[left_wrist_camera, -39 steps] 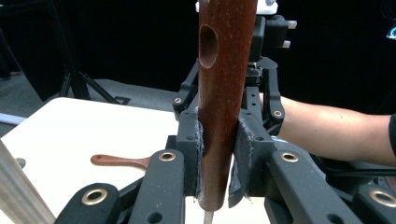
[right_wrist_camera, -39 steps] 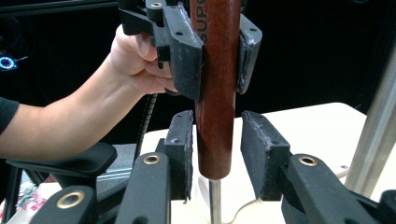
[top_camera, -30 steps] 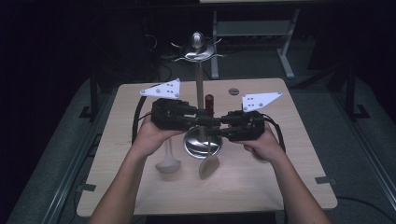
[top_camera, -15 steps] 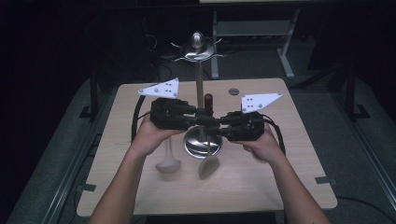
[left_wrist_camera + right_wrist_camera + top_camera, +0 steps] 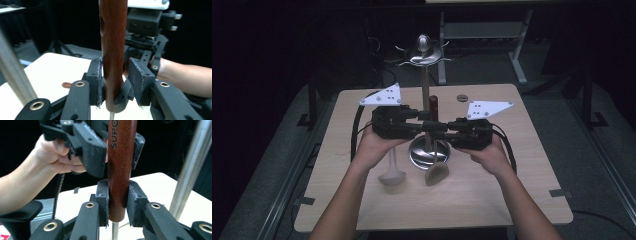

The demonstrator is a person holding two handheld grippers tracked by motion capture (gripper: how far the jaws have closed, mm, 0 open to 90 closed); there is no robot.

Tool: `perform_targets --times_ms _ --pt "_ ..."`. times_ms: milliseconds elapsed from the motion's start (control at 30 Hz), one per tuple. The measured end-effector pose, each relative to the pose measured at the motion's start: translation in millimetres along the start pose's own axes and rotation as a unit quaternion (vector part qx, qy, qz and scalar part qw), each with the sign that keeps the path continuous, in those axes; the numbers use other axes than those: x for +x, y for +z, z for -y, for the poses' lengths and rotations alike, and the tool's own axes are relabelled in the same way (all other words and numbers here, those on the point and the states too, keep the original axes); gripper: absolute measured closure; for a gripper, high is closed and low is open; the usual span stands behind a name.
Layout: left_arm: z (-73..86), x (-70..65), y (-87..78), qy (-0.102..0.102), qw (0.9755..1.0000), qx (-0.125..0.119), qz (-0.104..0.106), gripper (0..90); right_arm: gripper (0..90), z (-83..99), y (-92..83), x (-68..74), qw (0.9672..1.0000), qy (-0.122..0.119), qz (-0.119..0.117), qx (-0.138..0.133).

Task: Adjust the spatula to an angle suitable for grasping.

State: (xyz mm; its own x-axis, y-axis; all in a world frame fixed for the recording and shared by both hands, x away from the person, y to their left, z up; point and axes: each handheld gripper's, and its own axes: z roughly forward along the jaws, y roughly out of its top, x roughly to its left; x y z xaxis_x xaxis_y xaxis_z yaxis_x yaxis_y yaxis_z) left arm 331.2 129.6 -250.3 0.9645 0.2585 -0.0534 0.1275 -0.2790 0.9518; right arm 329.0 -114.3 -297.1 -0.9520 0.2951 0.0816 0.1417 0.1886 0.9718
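Note:
A utensil with a red-brown wooden handle [image 5: 433, 106] stands upright beside the metal stand's pole [image 5: 425, 87], its pale head [image 5: 435, 174] low over the table. My right gripper [image 5: 118, 202] is shut on the handle [image 5: 121, 170] near its lower end. Higher up, my left gripper [image 5: 116, 82] is around the same handle [image 5: 113, 50]: one pad touches it and a small gap shows at the other. In the high view the left gripper [image 5: 428, 122] and right gripper [image 5: 438, 131] meet at the handle from either side.
The stand has a round shiny base [image 5: 418, 156] and a hooked top [image 5: 423, 52]. A pale ladle [image 5: 392, 175] lies on the wooden table [image 5: 522, 190] left of the base. A small round disc [image 5: 462, 98] sits at the far side.

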Motion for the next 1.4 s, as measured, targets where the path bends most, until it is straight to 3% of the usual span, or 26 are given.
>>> perform_targets --times_ms 200,367,467,600,633,733,1400 --pt "1.9 -0.9 1.3 -0.006 0.9998 -0.011 -0.018 68.8 73.7 0.2 0.4 1.6 0.9998 0.003 0.022 -0.004" --pt "1.8 -0.3 0.4 -0.004 0.9998 -0.016 -0.01 73.1 73.6 0.0 0.3 3.5 0.9996 0.0 0.027 -0.008" --pt "1.0 0.4 -0.8 -0.002 0.9999 -0.015 0.008 73.6 73.1 -0.2 -0.6 4.9 0.9999 -0.004 0.014 -0.009" --pt "0.5 4.6 -3.5 0.001 0.9985 -0.012 0.053 73.7 72.6 0.6 -2.3 5.9 0.9999 -0.009 -0.008 -0.012" --pt "0.5 4.6 -3.5 0.001 0.9985 -0.012 0.053 73.7 72.6 0.6 -2.3 5.9 0.9999 -0.009 -0.008 -0.012" --pt "1.2 7.2 -4.9 0.0 0.9966 -0.014 0.081 73.7 69.2 0.2 -5.3 5.1 0.999 -0.012 -0.036 -0.024" --pt "0.2 8.1 -6.7 0.005 0.9954 -0.014 0.095 73.7 72.1 5.4 -4.4 2.9 0.9977 -0.008 -0.065 -0.015"
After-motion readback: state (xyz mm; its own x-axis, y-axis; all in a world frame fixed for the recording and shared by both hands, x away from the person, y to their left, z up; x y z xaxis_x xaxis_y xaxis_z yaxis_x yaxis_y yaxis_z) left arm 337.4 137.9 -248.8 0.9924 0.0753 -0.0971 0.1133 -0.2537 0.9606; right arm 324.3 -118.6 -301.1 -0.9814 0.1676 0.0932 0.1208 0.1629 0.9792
